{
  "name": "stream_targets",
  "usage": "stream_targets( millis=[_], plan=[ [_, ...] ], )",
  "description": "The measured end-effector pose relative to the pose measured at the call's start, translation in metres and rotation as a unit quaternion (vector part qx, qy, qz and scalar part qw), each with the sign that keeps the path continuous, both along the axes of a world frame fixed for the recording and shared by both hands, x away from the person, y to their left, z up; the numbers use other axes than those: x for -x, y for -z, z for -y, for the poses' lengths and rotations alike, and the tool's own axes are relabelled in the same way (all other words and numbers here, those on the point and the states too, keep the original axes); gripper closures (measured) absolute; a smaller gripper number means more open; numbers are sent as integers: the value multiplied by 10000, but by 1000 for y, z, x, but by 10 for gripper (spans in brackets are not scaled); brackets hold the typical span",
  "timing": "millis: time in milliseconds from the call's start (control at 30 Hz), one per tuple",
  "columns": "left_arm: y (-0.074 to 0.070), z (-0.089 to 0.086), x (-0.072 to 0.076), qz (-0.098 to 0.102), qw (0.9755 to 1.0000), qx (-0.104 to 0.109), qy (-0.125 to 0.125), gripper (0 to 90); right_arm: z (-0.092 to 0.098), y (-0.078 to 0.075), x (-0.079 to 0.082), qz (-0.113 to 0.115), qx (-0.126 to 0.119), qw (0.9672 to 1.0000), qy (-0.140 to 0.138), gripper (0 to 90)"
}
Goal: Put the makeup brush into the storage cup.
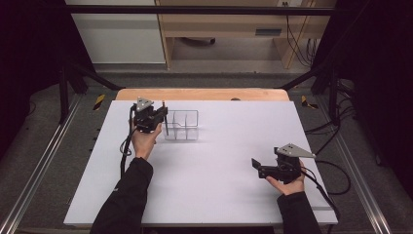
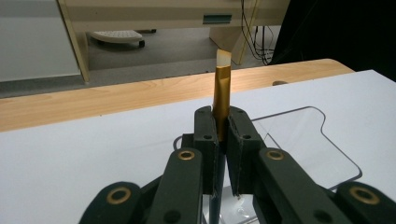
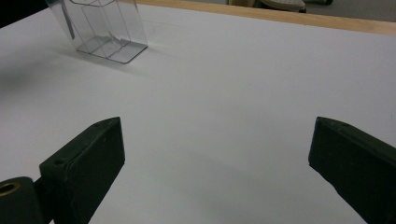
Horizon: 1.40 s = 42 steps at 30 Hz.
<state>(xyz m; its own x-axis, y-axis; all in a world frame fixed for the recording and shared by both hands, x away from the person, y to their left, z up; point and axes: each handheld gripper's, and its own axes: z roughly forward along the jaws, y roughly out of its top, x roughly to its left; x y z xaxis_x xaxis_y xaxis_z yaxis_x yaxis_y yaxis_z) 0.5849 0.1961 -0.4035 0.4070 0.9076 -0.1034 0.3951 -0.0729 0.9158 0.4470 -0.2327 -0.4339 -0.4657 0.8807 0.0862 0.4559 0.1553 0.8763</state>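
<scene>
**Left gripper grips a brush at the clear organizer; right gripper waits wide open**

At the far left of the white board point(image 1: 219, 161), my left gripper point(image 1: 155, 116) has its jaws closed tight on a thin, upright brush point(image 2: 221, 93). Its gold-brown handle rises between the jaw tips to a pale, slanted top end, and a dark lower length hangs below the gripper, just beside the left edge of the clear organizer point(image 1: 182, 125). I cannot tell whether that lower end touches the board or stands inside a compartment. My left hand point(image 1: 144, 140) holds the gripper from the near side, its cable trailing back along my sleeve.

The organizer, a see-through box with dividers, stands on the board's far-left part, near the wooden table edge point(image 1: 202, 94) that shows beyond the board.

My right gripper point(image 1: 257, 165) sits low over the near-right part of the board, held by my right hand point(image 1: 287, 184), pointing left. Its jaws stand wide apart with nothing between them but bare board.

The two grippers are well apart. Bare board lies between them, across the middle, and along the whole right side to the far edge. The organizer shows well off from my right gripper, at the upper left of its view.
</scene>
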Motion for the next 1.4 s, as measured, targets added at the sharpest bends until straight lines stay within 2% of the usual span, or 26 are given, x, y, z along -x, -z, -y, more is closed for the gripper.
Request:
stream_targets(
  millis=[300,400,467,833,1067,1400],
  plan=[
    [8,-3,4,-158,9998,43,64,815,0,0,0,-2,14,10000,7,42],
    [8,-5,10,-162,9997,102,130,767,0,0,0,6,7,10000,14,42],
    [7,-5,14,-121,9998,63,137,734,0,-1,0,5,0,10000,20,41],
    [-3,-11,47,15,9991,175,381,573,1,-3,2,44,-39,10000,9,41],
    [-6,-10,66,127,9982,105,584,458,3,-6,3,87,-78,9999,6,40],
    [-3,-14,91,225,9976,39,647,309,5,-10,5,171,-133,9998,22,39]
  ],
)
